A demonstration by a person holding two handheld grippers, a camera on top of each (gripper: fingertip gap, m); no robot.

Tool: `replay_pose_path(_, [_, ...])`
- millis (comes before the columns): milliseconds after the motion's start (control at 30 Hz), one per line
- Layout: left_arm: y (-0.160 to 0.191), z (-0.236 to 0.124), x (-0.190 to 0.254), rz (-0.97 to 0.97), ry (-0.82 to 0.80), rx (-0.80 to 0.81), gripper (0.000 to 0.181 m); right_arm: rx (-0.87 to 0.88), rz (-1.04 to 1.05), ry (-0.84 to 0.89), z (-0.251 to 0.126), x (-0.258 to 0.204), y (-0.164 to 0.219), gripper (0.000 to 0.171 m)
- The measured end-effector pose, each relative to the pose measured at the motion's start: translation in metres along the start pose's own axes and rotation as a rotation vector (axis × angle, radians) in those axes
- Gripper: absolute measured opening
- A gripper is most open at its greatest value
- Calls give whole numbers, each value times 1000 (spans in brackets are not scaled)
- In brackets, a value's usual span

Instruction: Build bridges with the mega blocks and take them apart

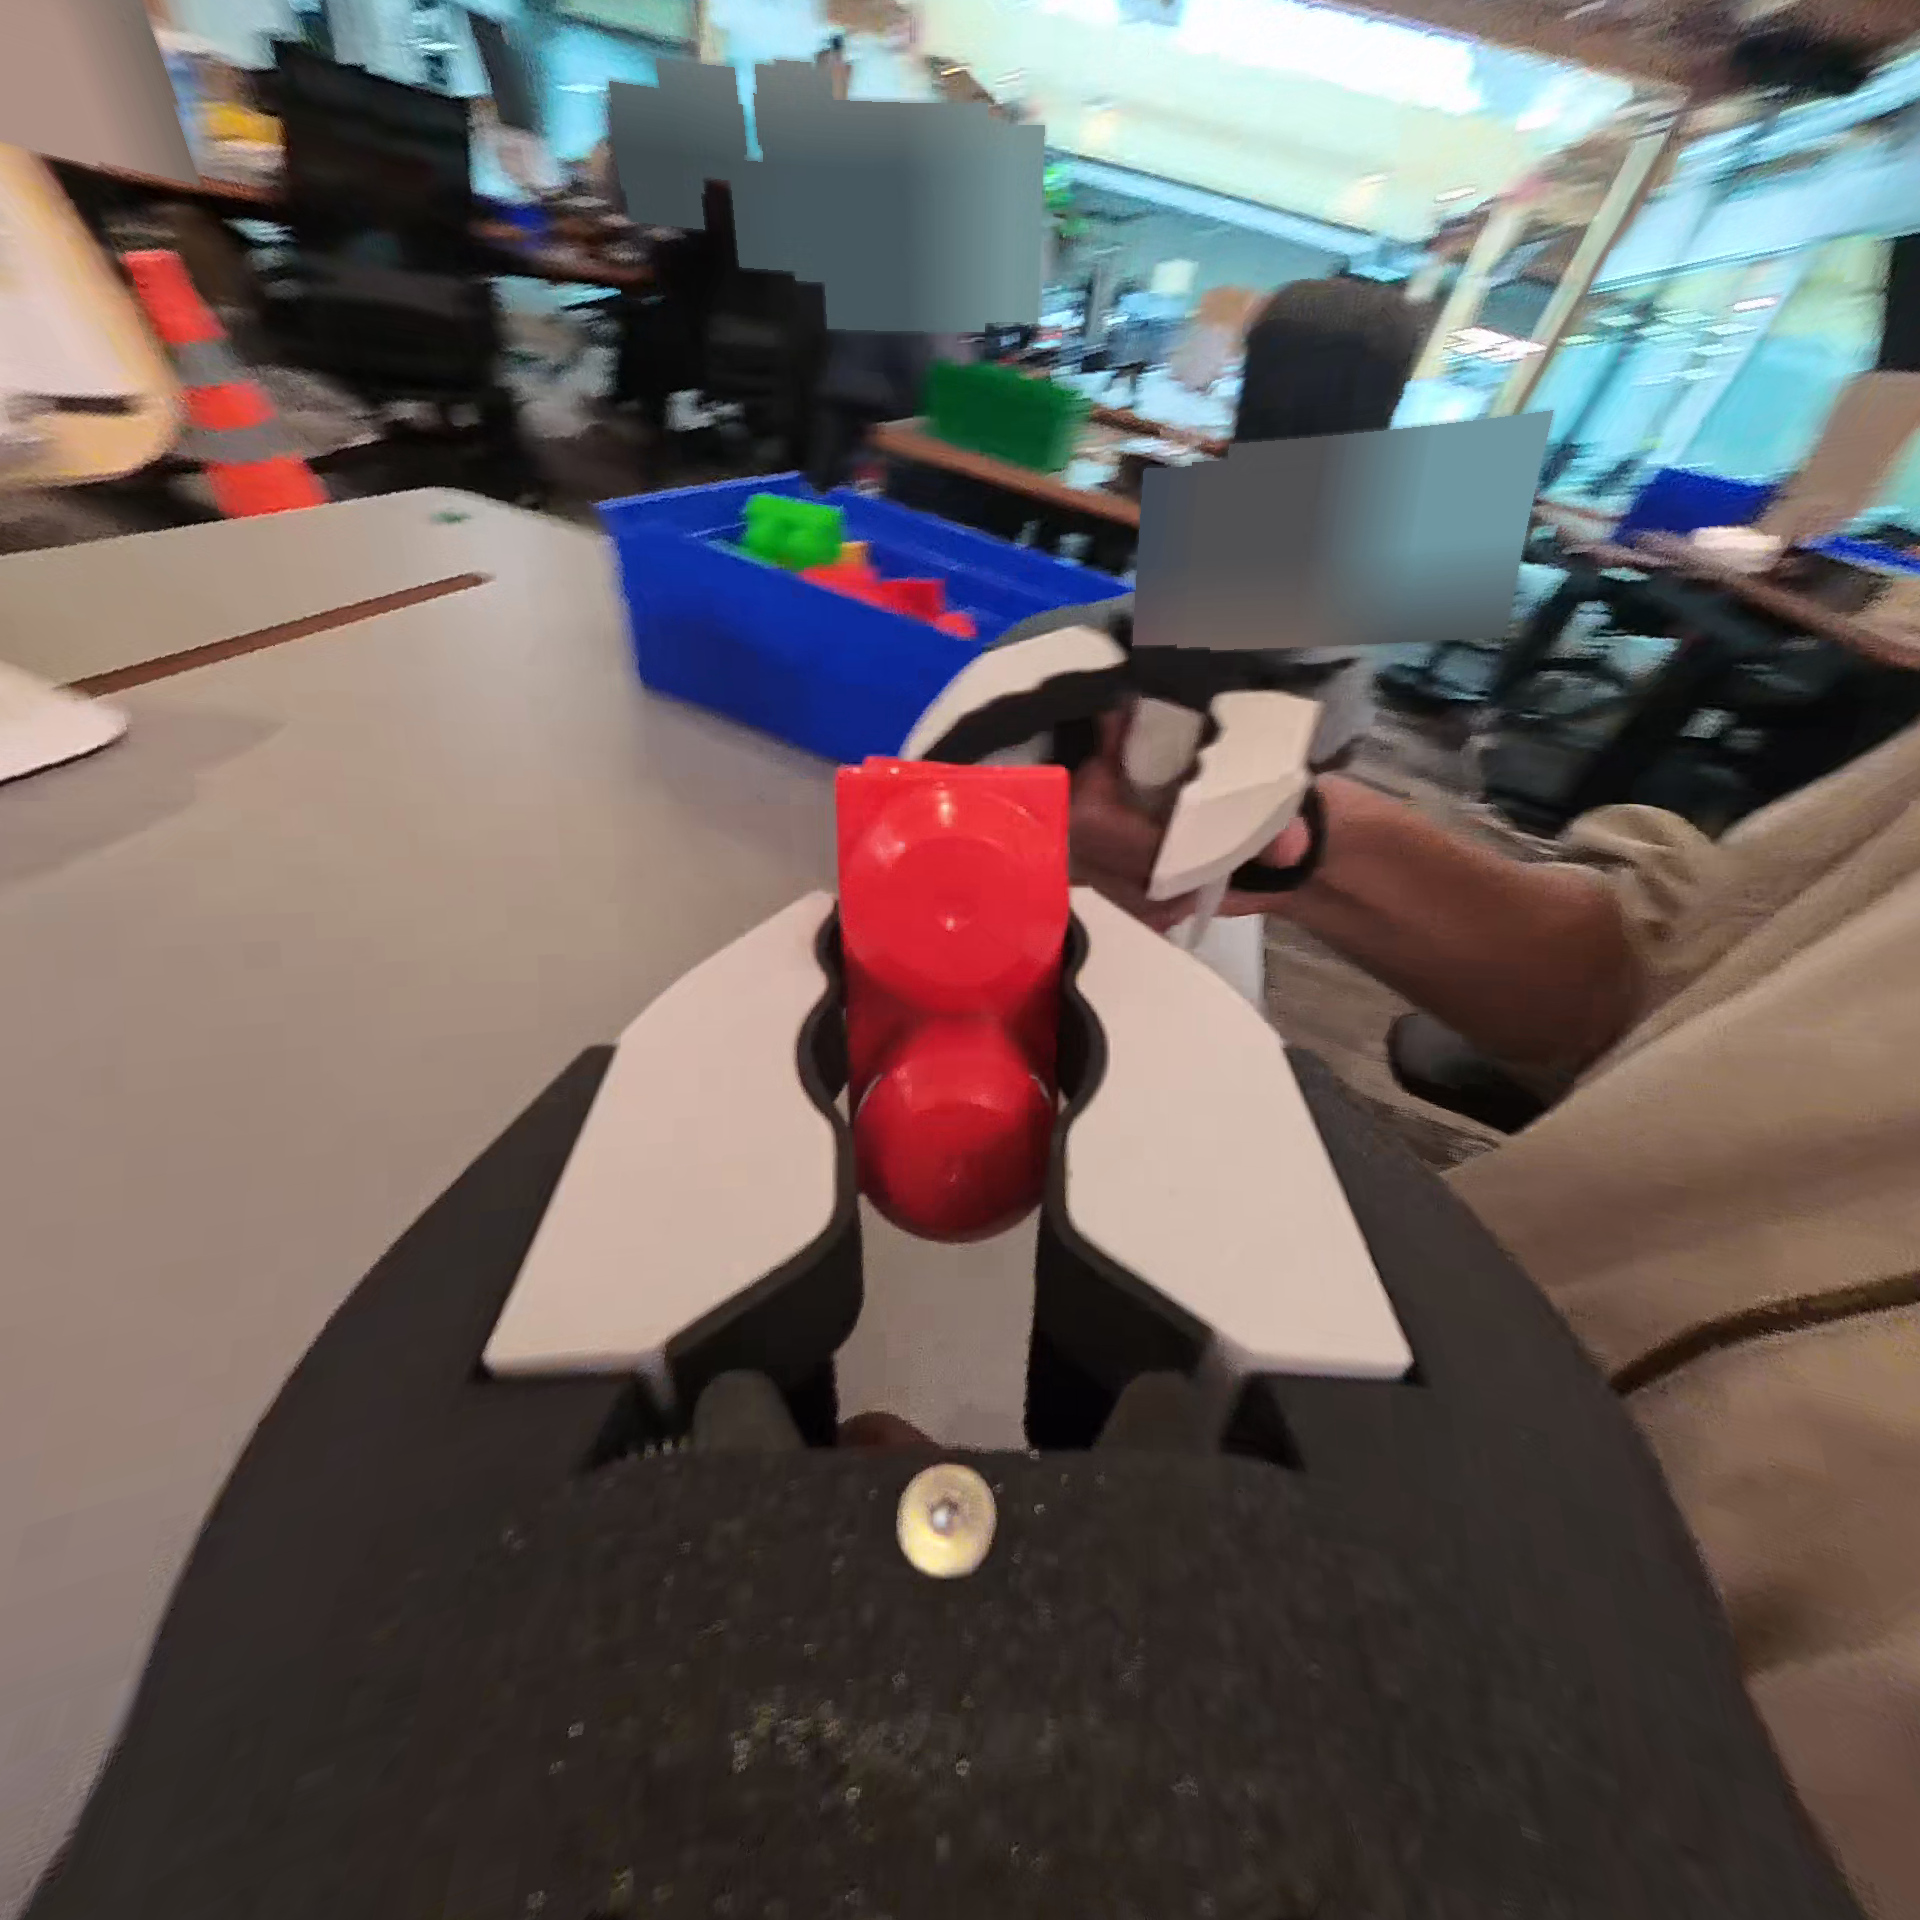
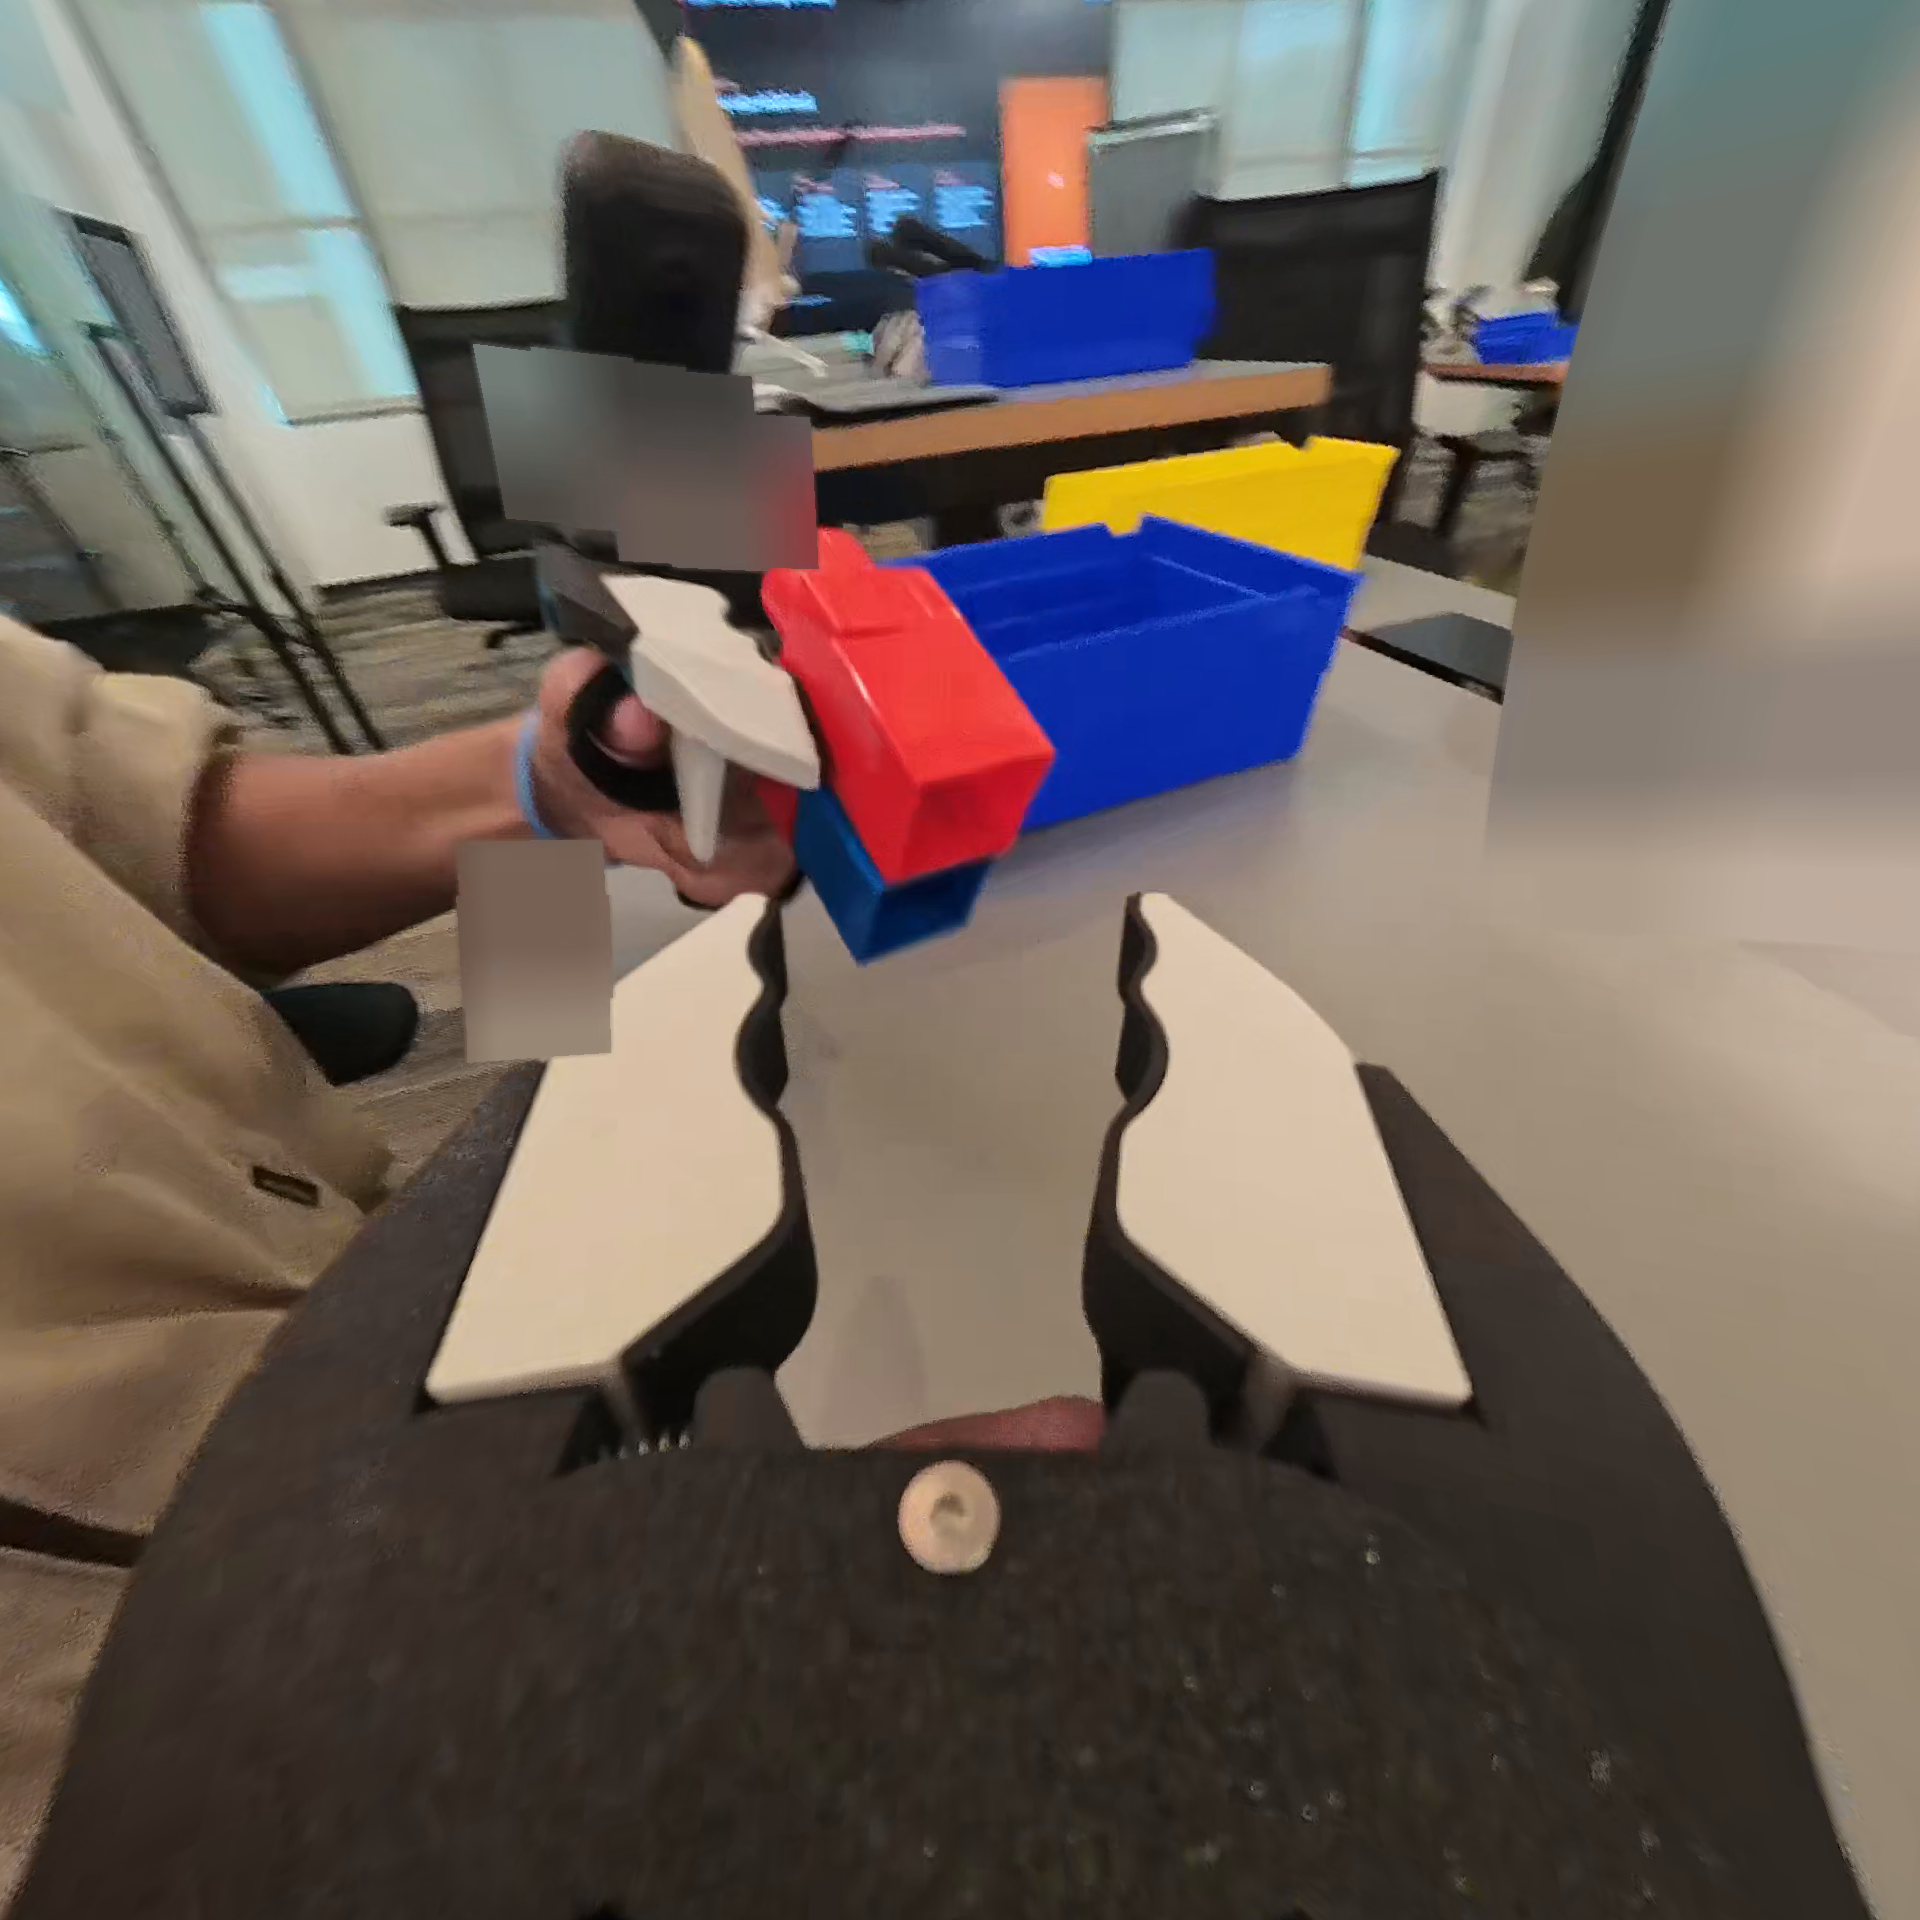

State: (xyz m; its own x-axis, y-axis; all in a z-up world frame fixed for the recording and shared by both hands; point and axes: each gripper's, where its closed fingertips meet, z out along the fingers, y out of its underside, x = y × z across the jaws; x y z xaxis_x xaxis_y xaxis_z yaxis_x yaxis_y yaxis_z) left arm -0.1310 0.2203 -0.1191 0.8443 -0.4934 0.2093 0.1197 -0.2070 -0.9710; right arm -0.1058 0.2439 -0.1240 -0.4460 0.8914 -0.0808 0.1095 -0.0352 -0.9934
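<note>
Blocks: left gripper (image 1: 951,997) clamping red block (image 1: 951,935), blue block (image 2: 894,894) stuck beneath, lifting both off table (image 1: 312,935), probably so right gripper (image 2: 945,997), gaping wide and empty, can pull them apart. Blue bin (image 2: 1164,665) sitting far behind.

blurred office: grey table (image 1: 312,883), wooden desks (image 2: 1070,410), black chairs (image 1: 374,270), bright windows (image 2: 281,208).
</note>
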Motion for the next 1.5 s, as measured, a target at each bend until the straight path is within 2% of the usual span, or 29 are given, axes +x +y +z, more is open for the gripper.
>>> replay_pose_path(200, [-6,21,17,-38,213,48,36,86,83,-185,11,-9,-17,58])
replay_pose_path(300, [-8,23,22,-96,286,87,36,125,108,-239,8,-13,-21,39])
replay_pose_path(633, [5,22,30,-48,265,41,36,90,90,-283,0,-20,-8,35])
replay_pose_path(700, [-8,7,24,-87,267,121,36,109,104,-250,-15,-11,-9,35])
replay_pose_path(833, [-12,-30,-3,-55,118,122,36,109,89,-75,-66,11,-10,35])
replay_pose_path(933, [-4,-44,-16,-19,-29,82,36,97,56,136,-111,26,-11,35])
replay_pose_path(1033, [10,-48,-31,18,-216,38,36,63,30,403,-155,46,-9,35])
replay_pose_path(1167, [28,-58,-64,42,-574,-24,36,-53,56,986,-235,91,5,35])
replay_pose_path(1233, [34,-57,-66,76,-646,-67,36,-148,97,1163,-266,105,18,35])
replay_pose_path(1300, [35,-51,-61,130,-652,-86,36,-269,150,1231,-282,119,35,35])
replay_pose_path(1500, [37,-36,-44,127,-589,-96,36,-614,409,1063,-259,148,91,36])
